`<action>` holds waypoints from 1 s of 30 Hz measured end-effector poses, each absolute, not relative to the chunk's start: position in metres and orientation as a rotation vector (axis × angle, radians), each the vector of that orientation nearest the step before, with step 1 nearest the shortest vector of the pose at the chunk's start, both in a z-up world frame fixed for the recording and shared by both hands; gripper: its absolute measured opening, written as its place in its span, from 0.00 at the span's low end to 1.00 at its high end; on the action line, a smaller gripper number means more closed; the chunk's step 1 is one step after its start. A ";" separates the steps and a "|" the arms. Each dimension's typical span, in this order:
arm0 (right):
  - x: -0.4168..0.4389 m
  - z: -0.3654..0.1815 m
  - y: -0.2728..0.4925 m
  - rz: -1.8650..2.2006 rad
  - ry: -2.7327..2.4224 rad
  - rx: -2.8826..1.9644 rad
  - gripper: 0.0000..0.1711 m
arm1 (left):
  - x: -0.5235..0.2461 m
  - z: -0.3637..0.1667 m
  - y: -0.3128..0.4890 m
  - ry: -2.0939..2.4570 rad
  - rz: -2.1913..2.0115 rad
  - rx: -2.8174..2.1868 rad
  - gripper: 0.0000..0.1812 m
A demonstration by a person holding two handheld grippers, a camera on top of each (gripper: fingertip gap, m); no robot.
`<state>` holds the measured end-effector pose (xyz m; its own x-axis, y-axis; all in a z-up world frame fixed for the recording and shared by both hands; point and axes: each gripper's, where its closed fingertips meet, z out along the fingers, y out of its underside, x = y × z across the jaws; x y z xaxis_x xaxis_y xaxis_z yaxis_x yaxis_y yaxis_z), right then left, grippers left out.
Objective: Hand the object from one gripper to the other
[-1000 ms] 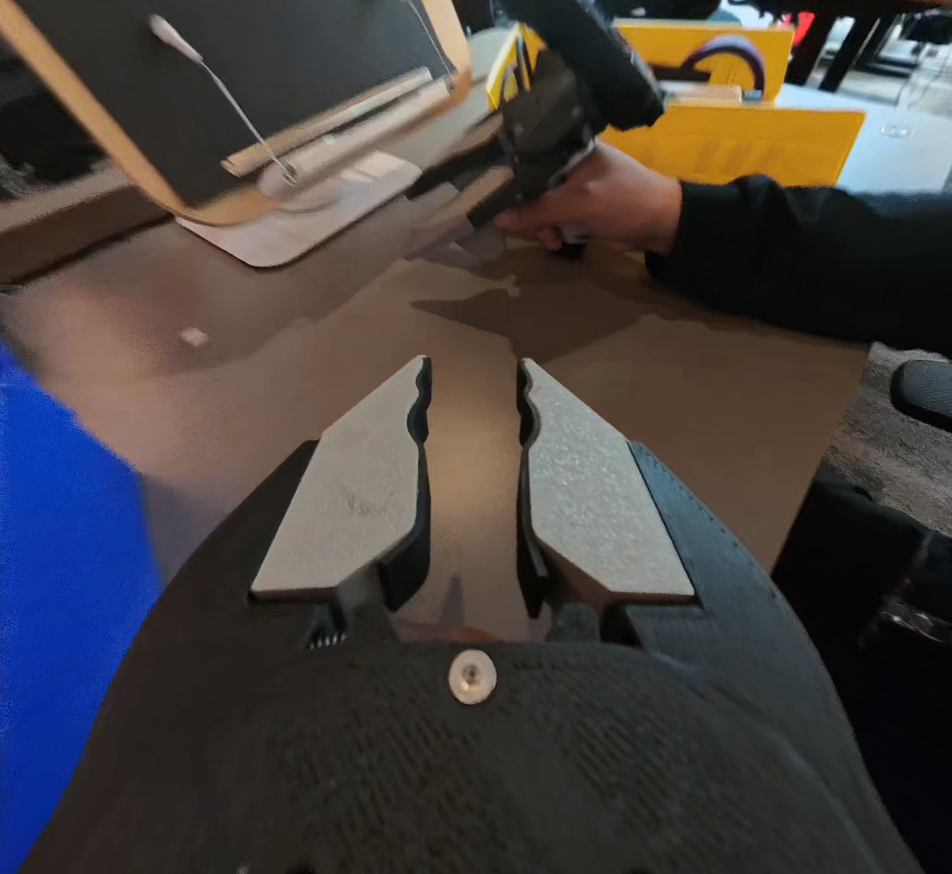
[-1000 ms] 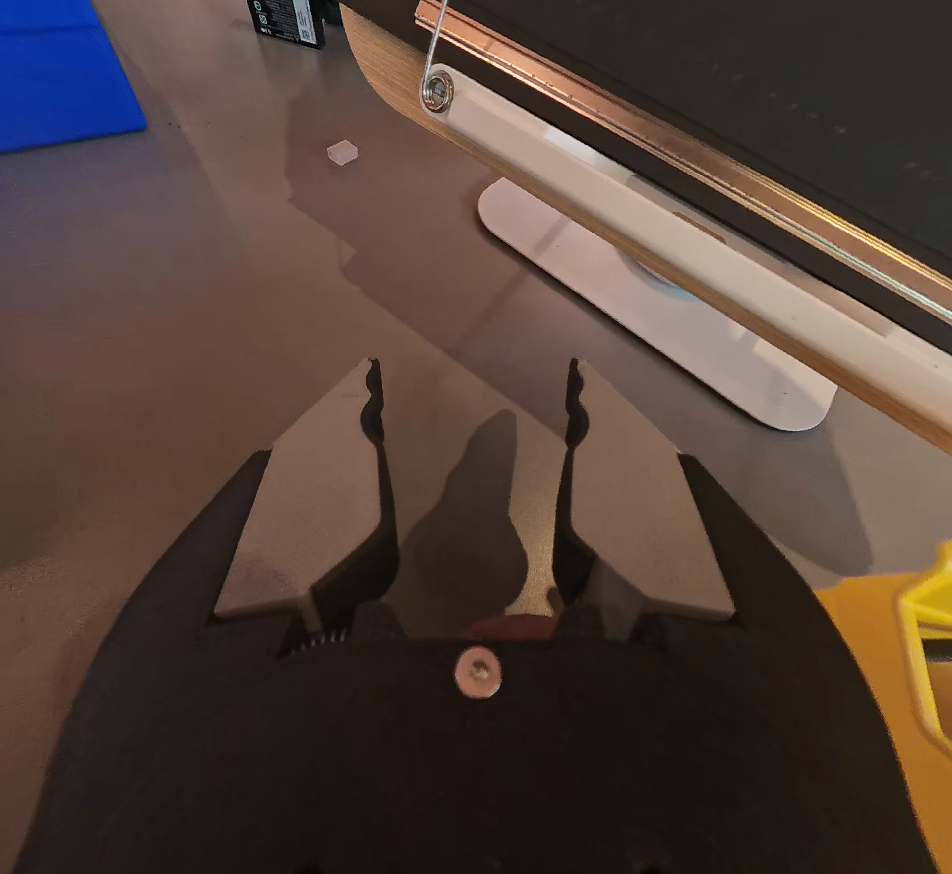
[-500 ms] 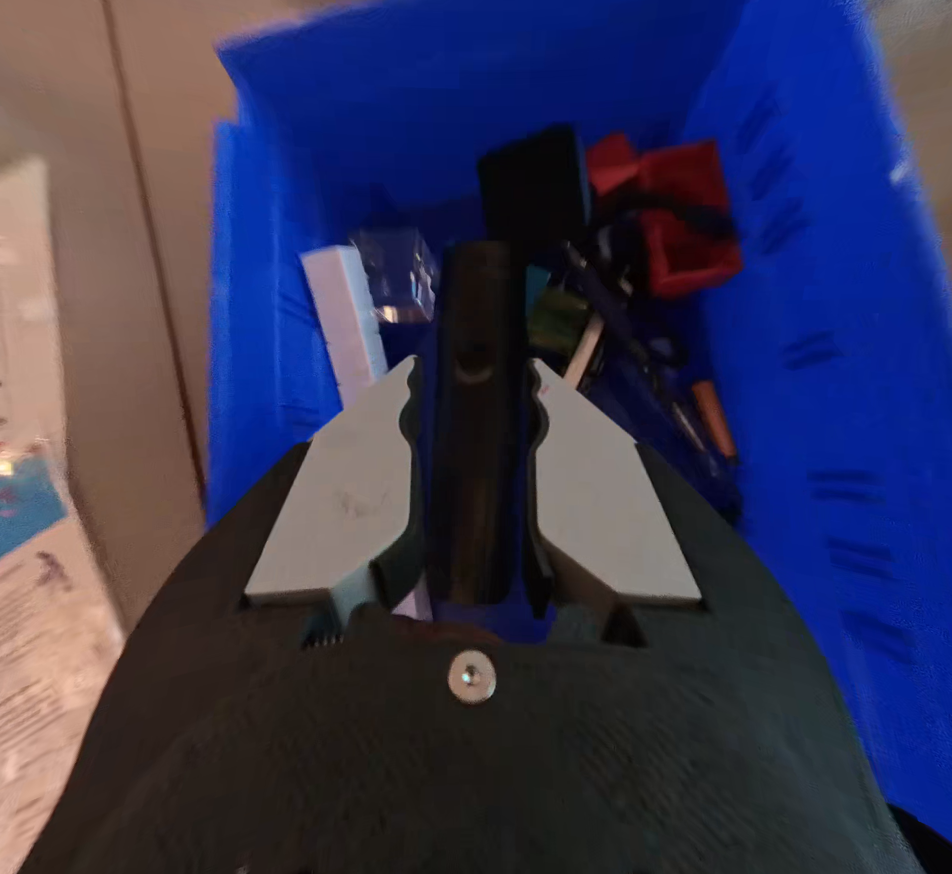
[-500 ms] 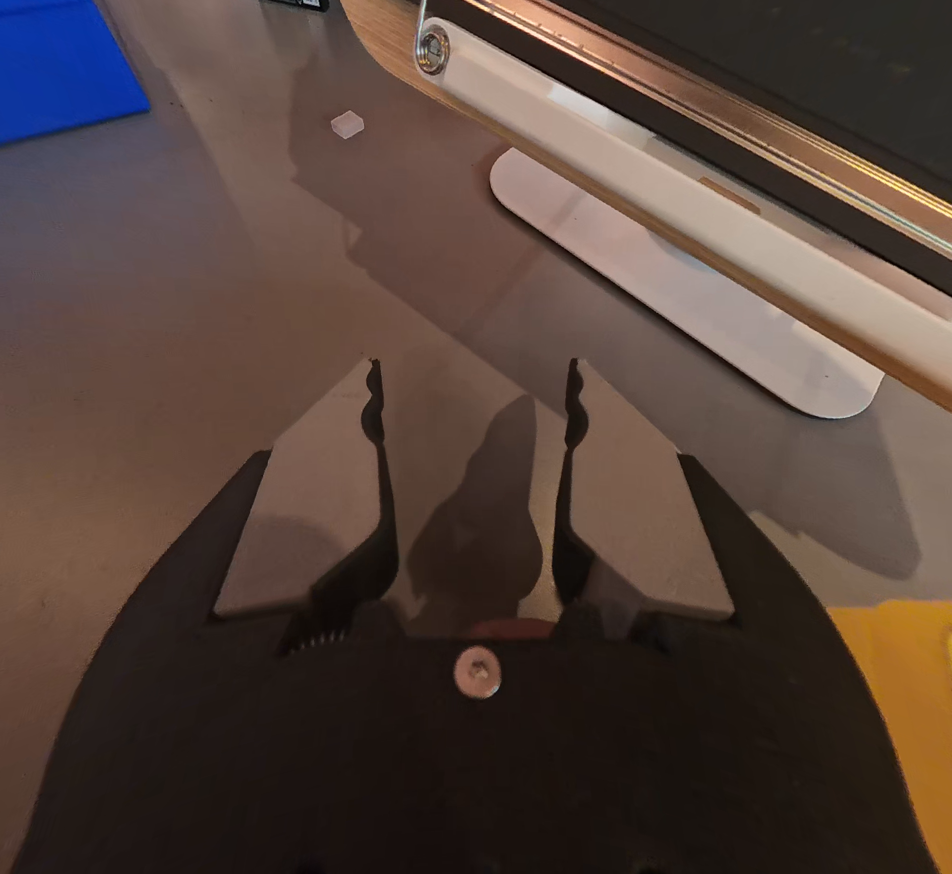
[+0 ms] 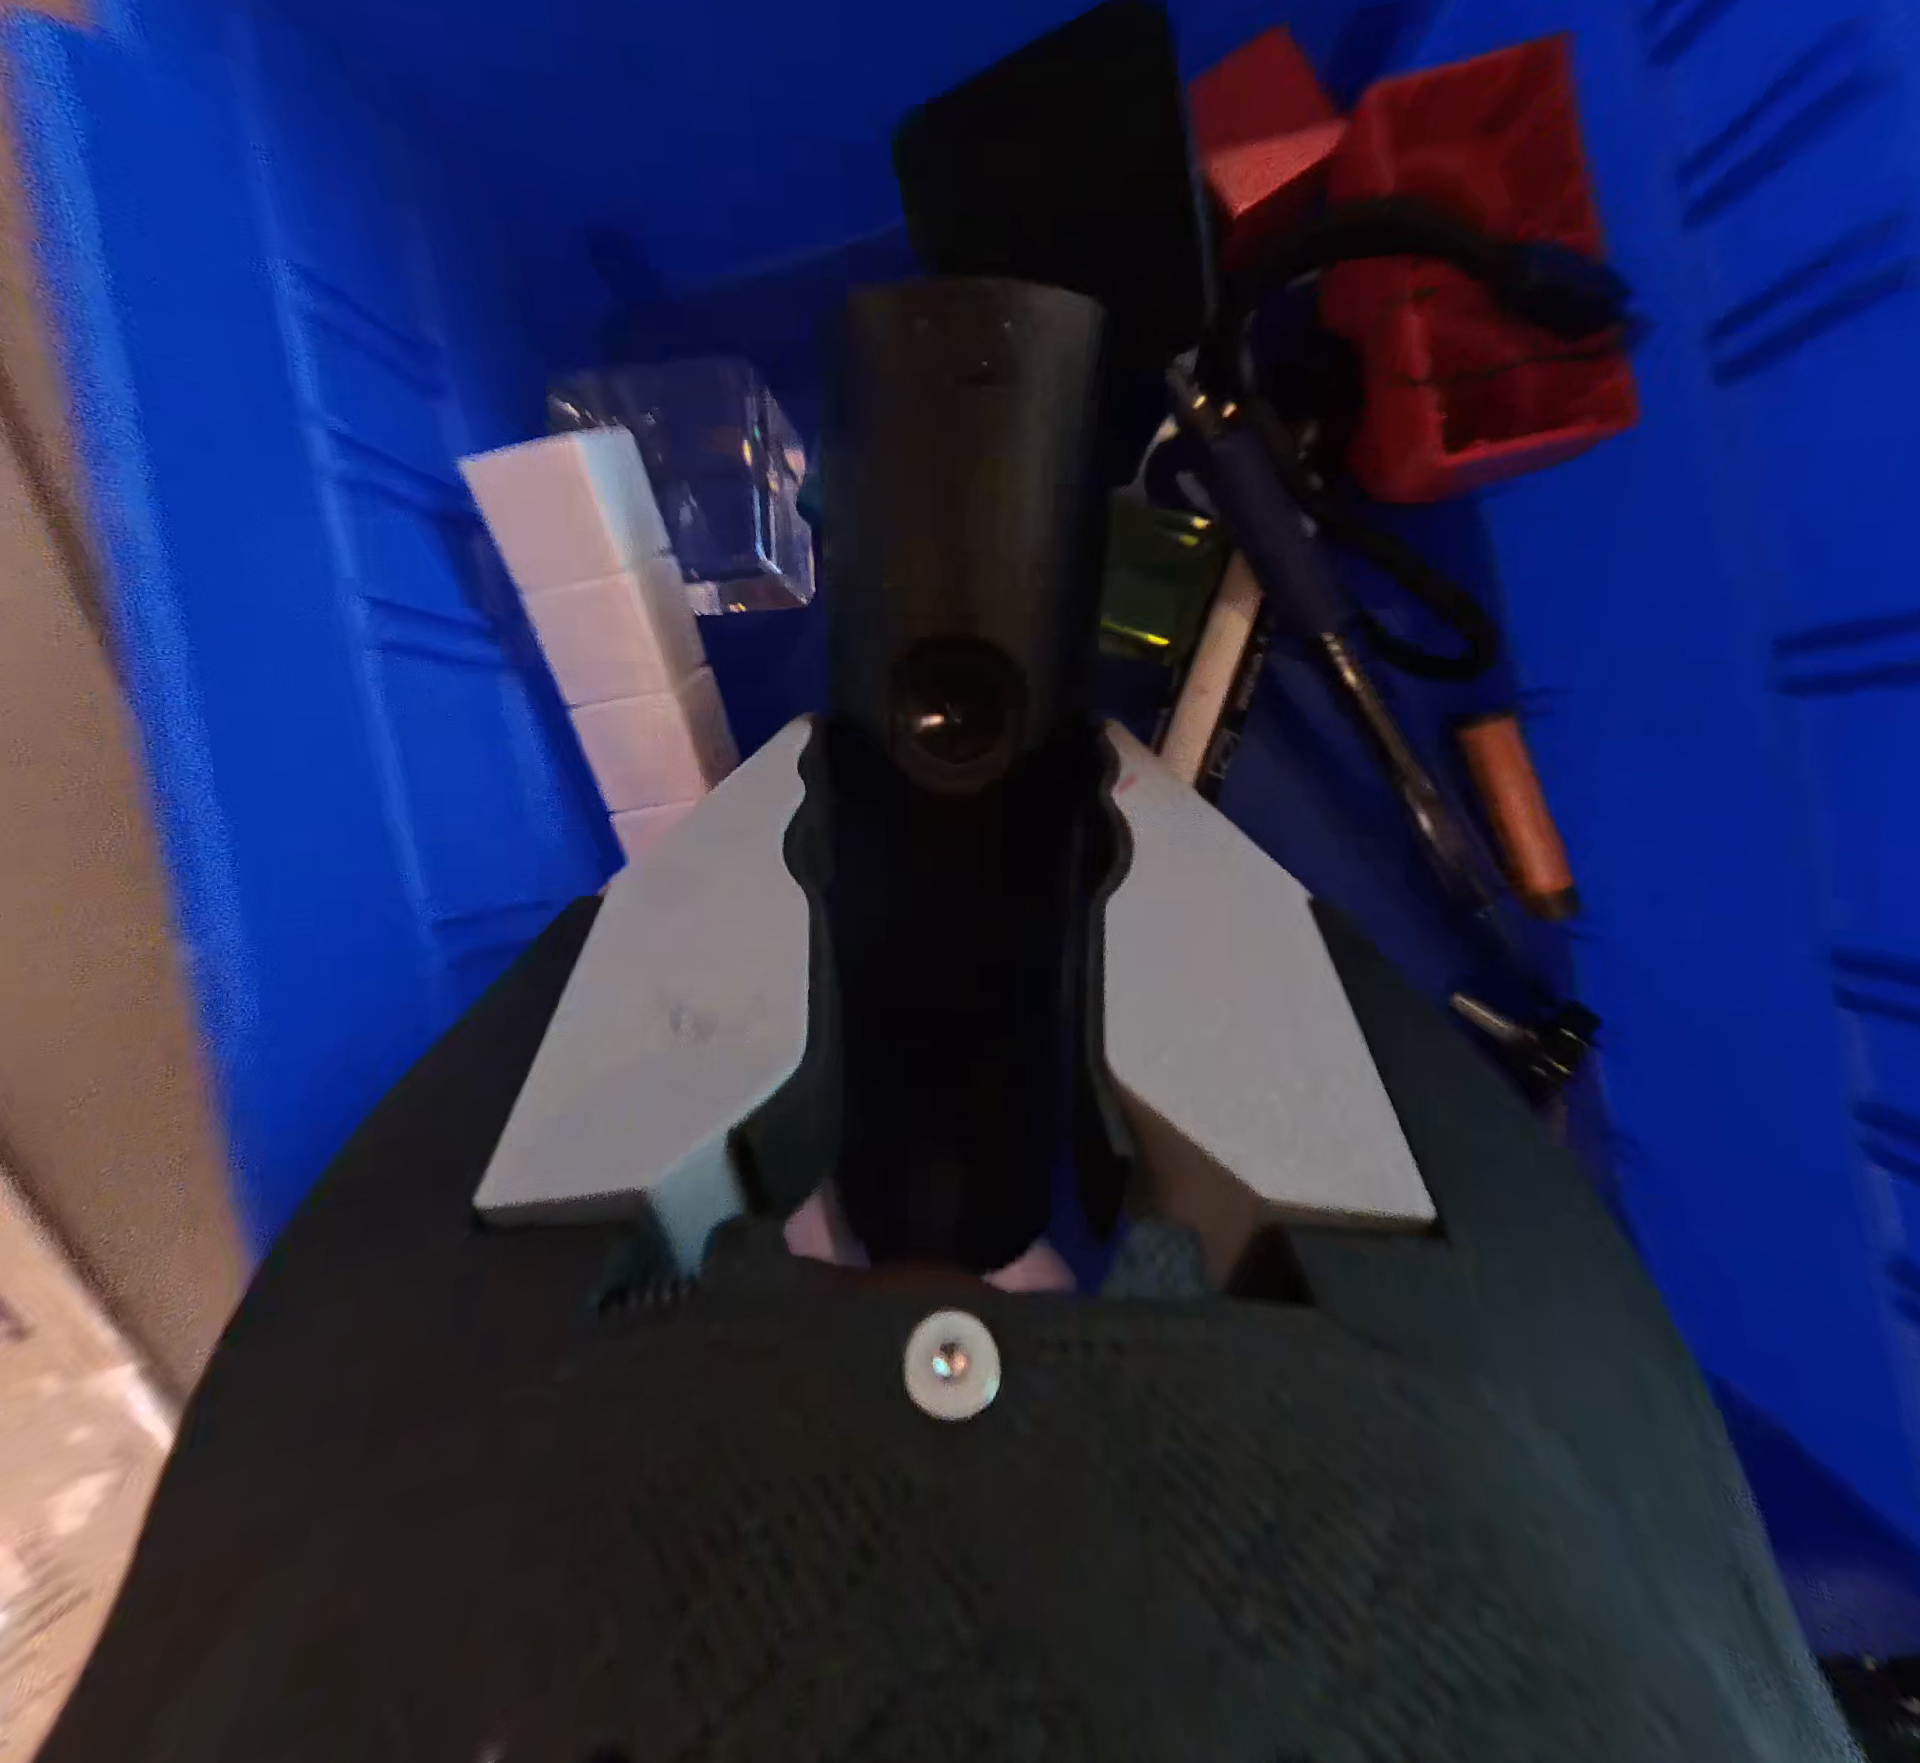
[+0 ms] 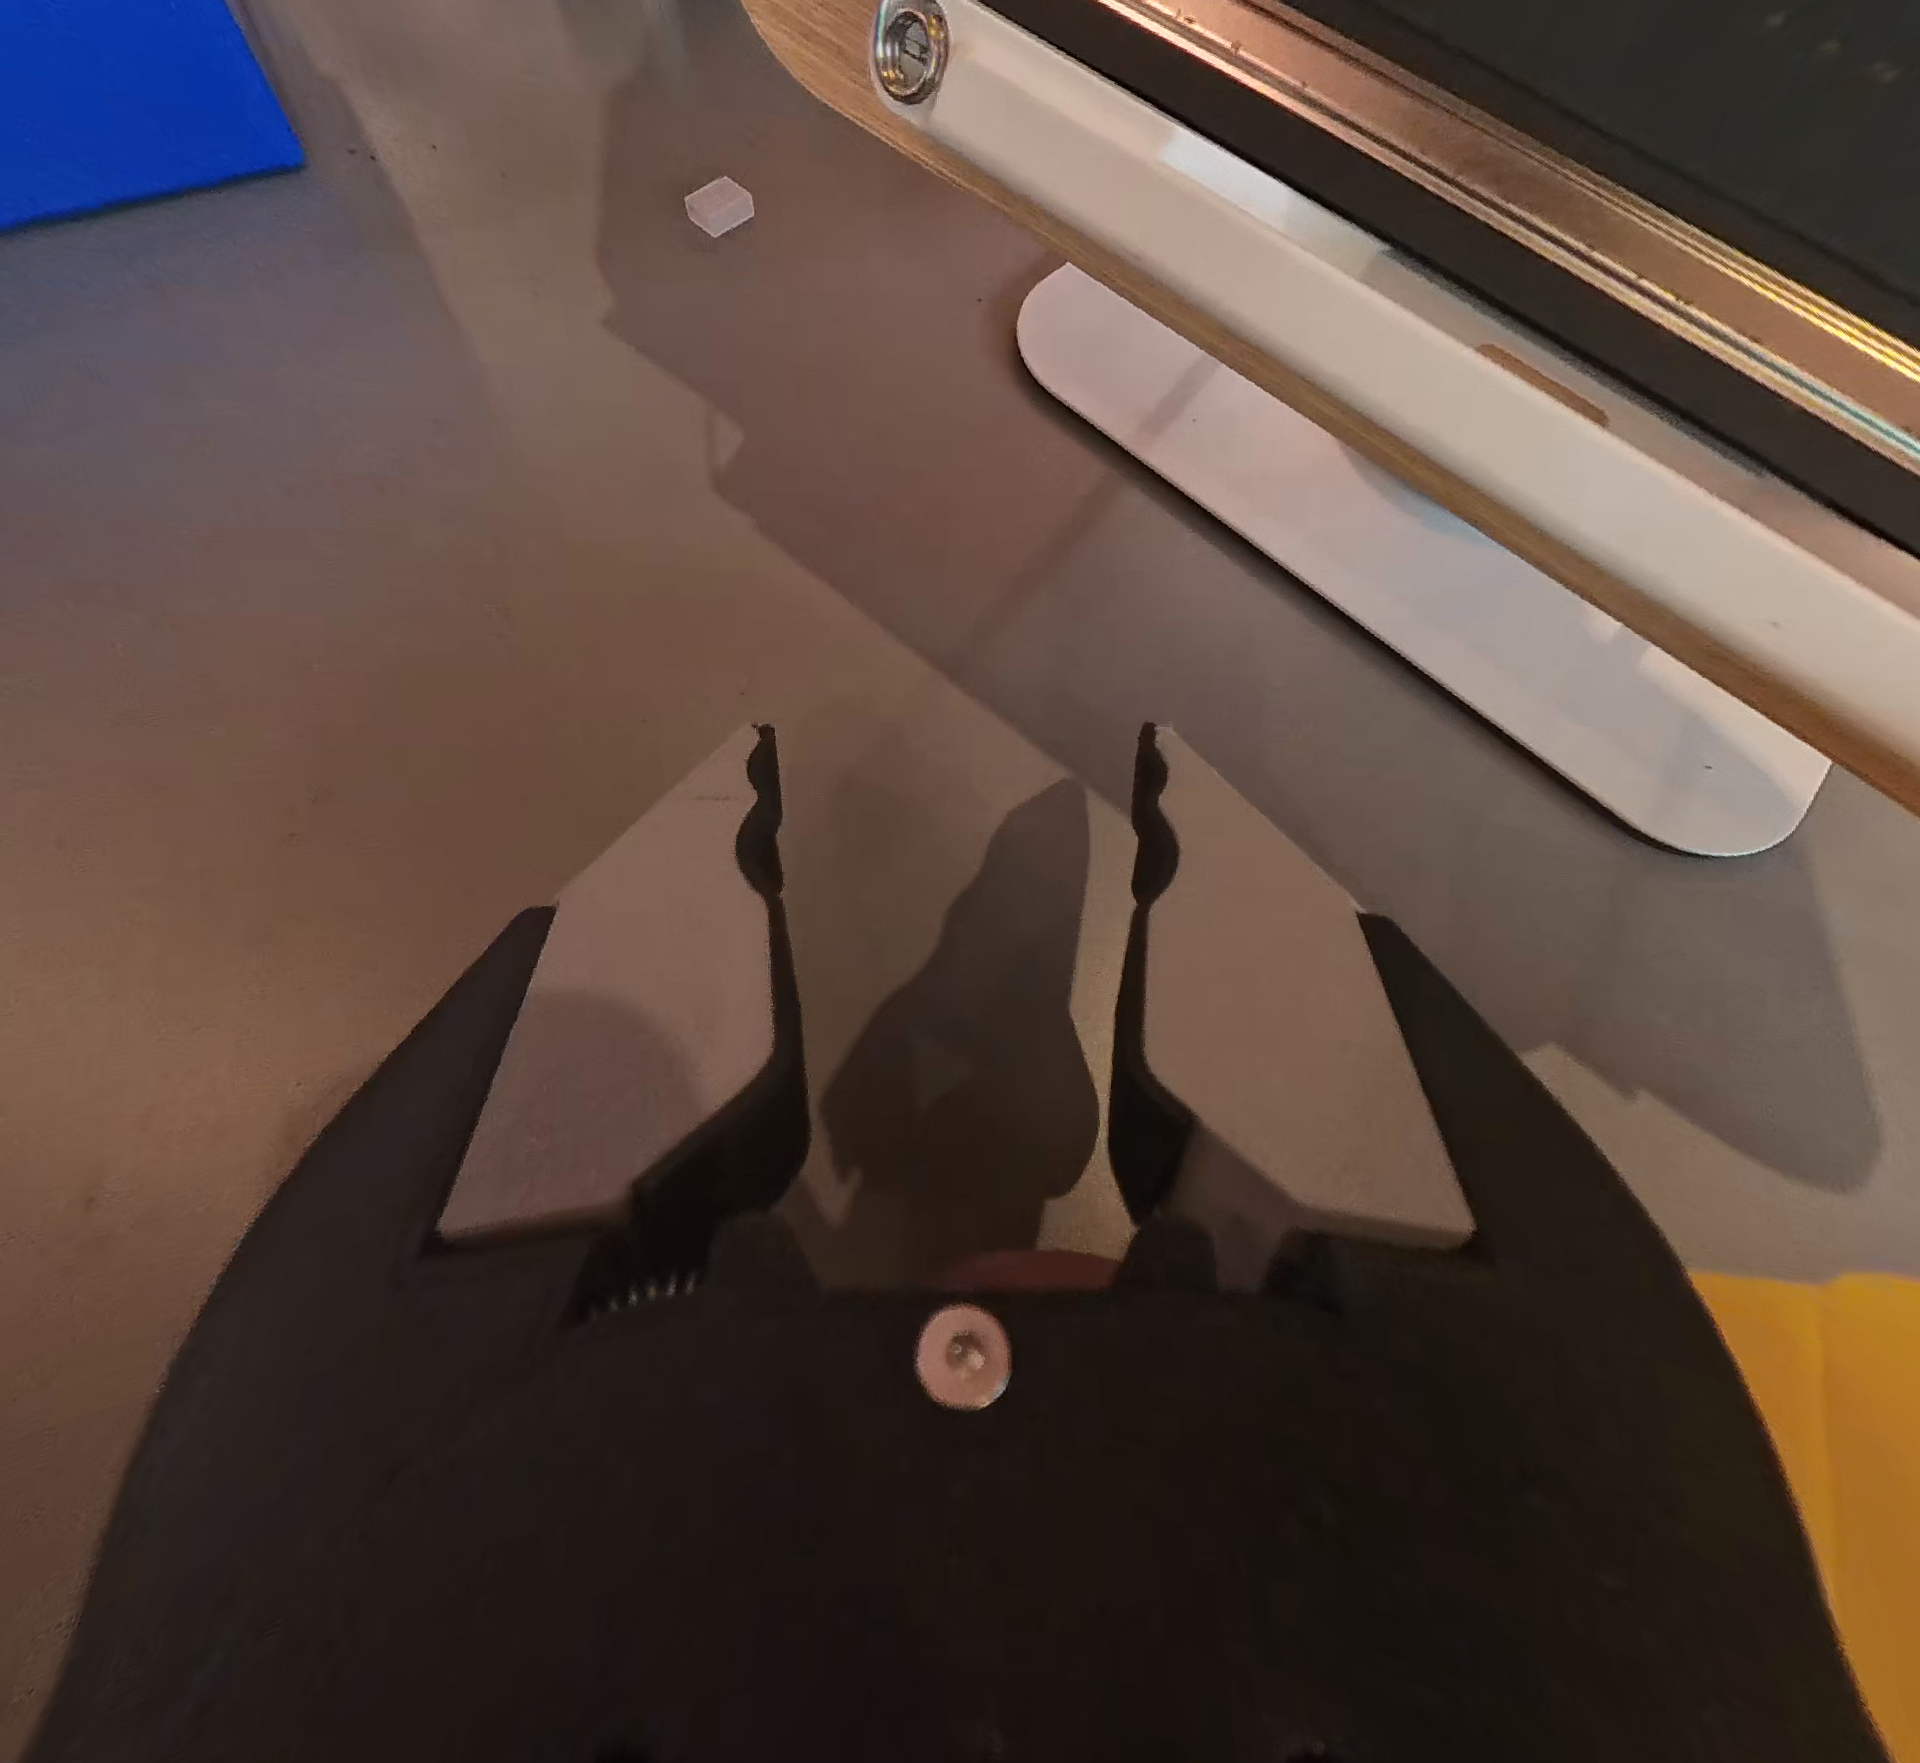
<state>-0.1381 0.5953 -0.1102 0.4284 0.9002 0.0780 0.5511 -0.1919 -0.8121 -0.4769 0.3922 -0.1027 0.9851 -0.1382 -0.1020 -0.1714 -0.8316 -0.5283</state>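
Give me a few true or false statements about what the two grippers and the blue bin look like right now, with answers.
1. The left gripper has a black object between its fingers. True.
2. The right gripper holds a white block. False: it is open and empty above the table.
3. The blue bin is empty. False: it holds a red box, a white block and more.
4. A small clear piece lies on the table. True.

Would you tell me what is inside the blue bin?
The blue bin holds a white block, clear cube, red piece, pens and a black object between the left gripper fingers. Beneath them is hidden.
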 end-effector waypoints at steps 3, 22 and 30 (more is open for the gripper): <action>-0.138 -0.108 0.594 0.548 -1.235 -1.853 0.37 | -0.473 -0.051 0.395 0.220 0.108 -2.404 0.26; -0.175 0.010 0.469 0.921 -1.323 -1.200 0.43 | -0.133 0.085 0.490 0.340 -0.666 -1.444 0.26; -0.145 0.012 0.508 0.984 -1.306 -1.307 0.12 | -0.108 0.068 0.499 0.531 -0.709 -1.449 0.21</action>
<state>-0.1454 0.5079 0.0117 0.0850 0.9913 0.1007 0.1766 0.0844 -0.9806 -0.1079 0.4989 0.0684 0.6933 -0.7148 0.0919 0.1136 -0.0174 -0.9934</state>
